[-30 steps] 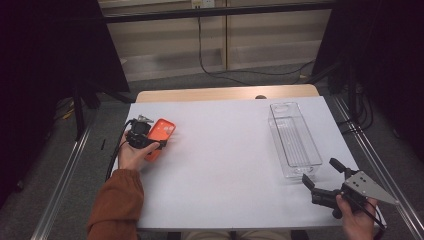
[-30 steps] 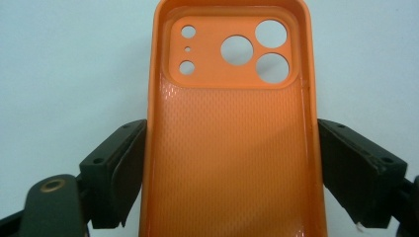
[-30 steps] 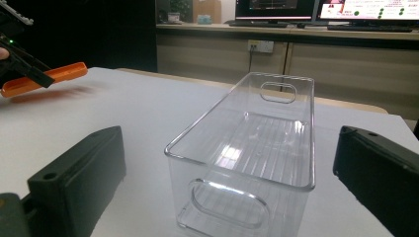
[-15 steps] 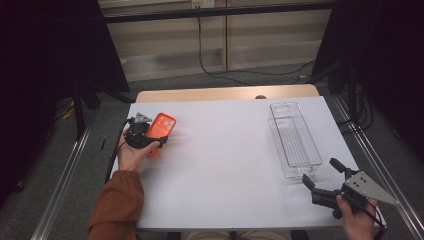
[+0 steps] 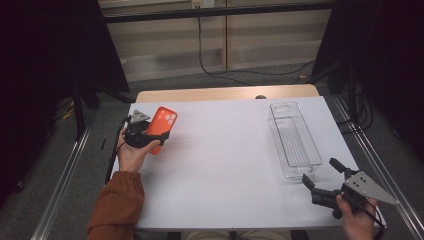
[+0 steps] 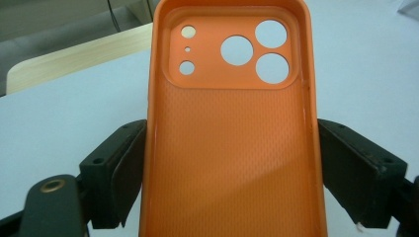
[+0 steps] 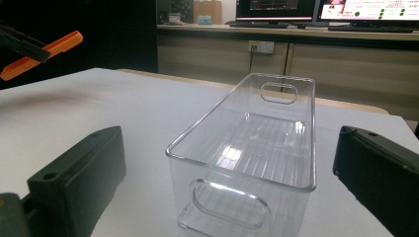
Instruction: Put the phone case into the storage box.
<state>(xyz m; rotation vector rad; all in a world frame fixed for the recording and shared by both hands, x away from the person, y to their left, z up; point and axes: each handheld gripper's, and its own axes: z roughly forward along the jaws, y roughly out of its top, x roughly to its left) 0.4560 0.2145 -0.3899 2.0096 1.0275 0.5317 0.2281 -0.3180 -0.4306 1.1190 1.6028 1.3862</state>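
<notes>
An orange phone case (image 5: 163, 126) is held above the left side of the white table (image 5: 225, 165), with my left gripper (image 5: 154, 136) shut on its long sides. In the left gripper view the case (image 6: 232, 148) shows its inner face and camera holes, and a black jaw presses on each edge. At the front right corner my right gripper (image 5: 320, 172) stands open with nothing between its fingers, pointing at the near end of an empty clear plastic bin (image 5: 292, 137). In the right gripper view the bin (image 7: 247, 143) lies just ahead of the gripper (image 7: 230, 148), with the case (image 7: 42, 49) far left.
A wooden board (image 5: 225, 93) lies at the table's far edge. Metal rails (image 5: 65, 180) run along both sides. A black cable (image 5: 112, 155) trails from the left gripper over the left edge. Monitors on a bench (image 7: 346, 15) stand beyond the table.
My left gripper has risen a little with the orange case, which now stands steeper. The right gripper and the bin have not moved.
</notes>
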